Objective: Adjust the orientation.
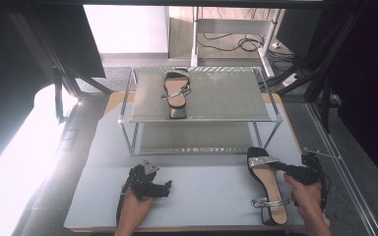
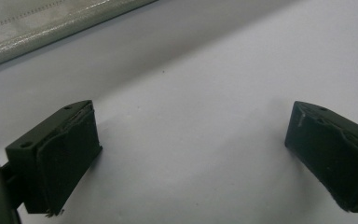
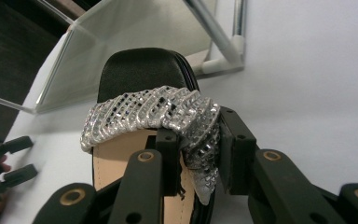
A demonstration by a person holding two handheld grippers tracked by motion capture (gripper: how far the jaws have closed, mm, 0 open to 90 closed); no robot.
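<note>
A black sandal [image 1: 266, 184] with a sparkly silver toe strap [image 3: 140, 116] lies at the front right of the table. My right gripper [image 1: 275, 166] is shut on that strap's outer end, the strap [image 1: 262, 161] bunched between its pads [image 3: 170, 161]. A matching sandal [image 1: 175, 93] stands on the top shelf of the clear rack [image 1: 256, 115]. My left gripper [image 1: 166, 188] rests low over the table at the front left, its jaws wide apart and nothing between its pads [image 2: 70, 158].
The rack has a lower shelf [image 1: 192, 140] with nothing on it. The grey table [image 1: 206, 187] ends at its front edge just before the hands. Cables and metal legs [image 1: 236, 42] lie on the floor beyond the rack.
</note>
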